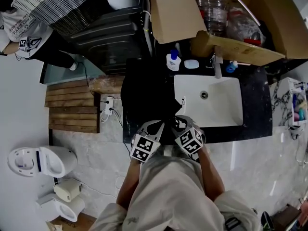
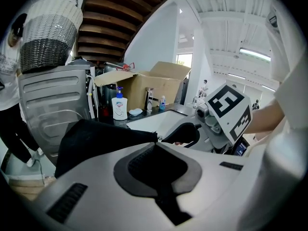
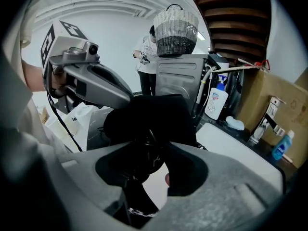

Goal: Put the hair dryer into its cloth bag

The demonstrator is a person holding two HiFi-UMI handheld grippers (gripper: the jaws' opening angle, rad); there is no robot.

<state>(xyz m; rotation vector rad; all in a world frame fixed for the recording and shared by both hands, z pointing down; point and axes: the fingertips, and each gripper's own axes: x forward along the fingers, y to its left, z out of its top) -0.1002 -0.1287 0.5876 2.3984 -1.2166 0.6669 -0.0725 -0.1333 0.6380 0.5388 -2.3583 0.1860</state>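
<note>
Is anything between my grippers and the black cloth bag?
Nothing visible does. The left gripper is shut on the edge of the black cloth bag, and the right gripper is shut on its fabric too. The hair dryer itself cannot be made out.

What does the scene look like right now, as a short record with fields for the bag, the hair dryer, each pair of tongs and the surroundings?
cloth bag: black, at the dark counter, left of the sink
hair dryer: not visible on its own; cannot tell whether it is inside the bag
left tongs: shut on the bag's edge
right tongs: shut on black bag cloth
nearby: soap bottle behind the sink's left corner, cardboard box beyond it
</note>
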